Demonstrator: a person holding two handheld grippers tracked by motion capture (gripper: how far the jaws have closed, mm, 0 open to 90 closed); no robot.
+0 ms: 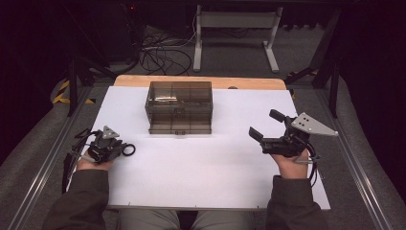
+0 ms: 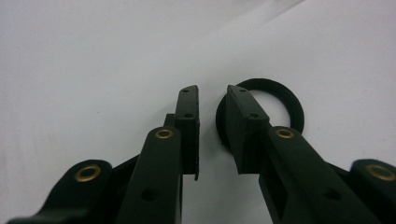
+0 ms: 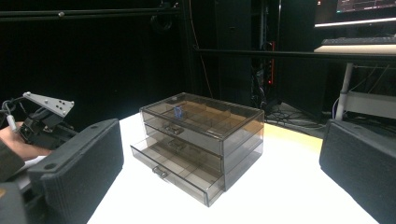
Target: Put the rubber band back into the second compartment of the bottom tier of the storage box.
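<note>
A black ring lies flat on the white table top at the near left. My left gripper is down at it. In the left gripper view the jaws stand narrow, with a slim gap at the left gripper. The ring shows behind the right-hand jaw, its near rim in the gap and a sliver of table between it and the other pad. My right gripper hovers wide open at the right with nothing between its pads. A smoky clear drawer box stands at the table's middle back.
The box has three drawers, and the bottom drawer is pulled out a little. A wooden strip edges the table's far side. Metal rails run along both sides. Cables and desk legs lie on the floor beyond.
</note>
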